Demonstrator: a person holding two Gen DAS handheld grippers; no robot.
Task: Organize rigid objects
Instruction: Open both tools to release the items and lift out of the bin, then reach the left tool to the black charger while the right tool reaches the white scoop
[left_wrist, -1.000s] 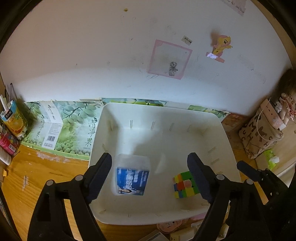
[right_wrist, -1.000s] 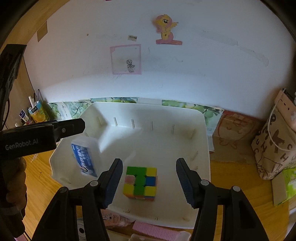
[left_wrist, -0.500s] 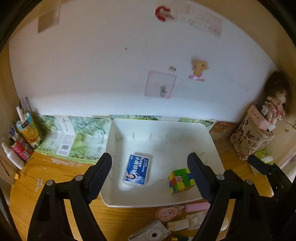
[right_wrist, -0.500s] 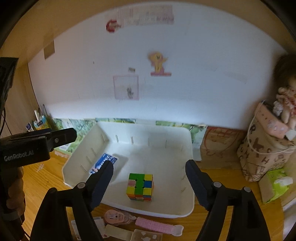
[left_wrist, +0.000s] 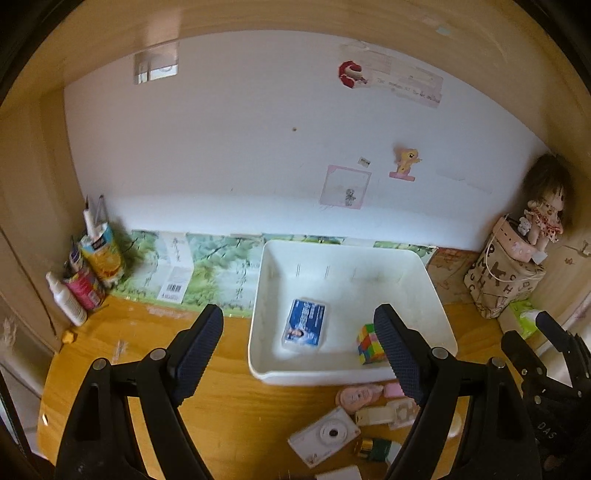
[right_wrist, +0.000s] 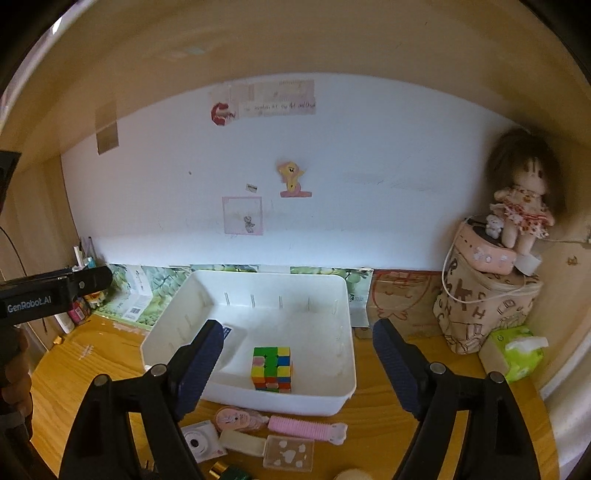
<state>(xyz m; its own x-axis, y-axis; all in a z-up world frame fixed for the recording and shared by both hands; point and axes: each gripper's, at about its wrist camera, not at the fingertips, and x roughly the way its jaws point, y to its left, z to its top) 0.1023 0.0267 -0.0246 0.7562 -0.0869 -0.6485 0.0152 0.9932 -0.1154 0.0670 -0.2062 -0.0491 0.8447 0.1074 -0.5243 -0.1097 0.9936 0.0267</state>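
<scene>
A white bin (left_wrist: 325, 373) stands on the wooden desk against the wall. Inside it a blue-labelled box (left_wrist: 304, 326) lies flat, with a multicoloured puzzle cube (left_wrist: 369, 343) to its right. My left gripper (left_wrist: 297, 350) hangs open above and in front of the bin, holding nothing. In the right wrist view the cube (right_wrist: 272, 369) sits near the bin's front wall (right_wrist: 295, 402), and my left finger hides most of the blue box (right_wrist: 231, 332). My right gripper (right_wrist: 295, 365) is open and empty, well back from the cube. The left gripper (right_wrist: 55, 291) also shows at the left edge.
Loose items lie before the bin: a white toy camera (left_wrist: 325, 435), a pink round case (right_wrist: 236, 419), a pink comb (right_wrist: 306, 428), a clear box (right_wrist: 288, 452). A patterned bag with a doll (right_wrist: 487, 306) and a green tissue pack (right_wrist: 515, 354) stand right. Cartons and bottles (left_wrist: 88, 269) stand left.
Both grippers have drawn back and up from the bin, so more desk shows. The right jaws widened away from the cube. The blue box, tilted before, now lies flat in the bin.
</scene>
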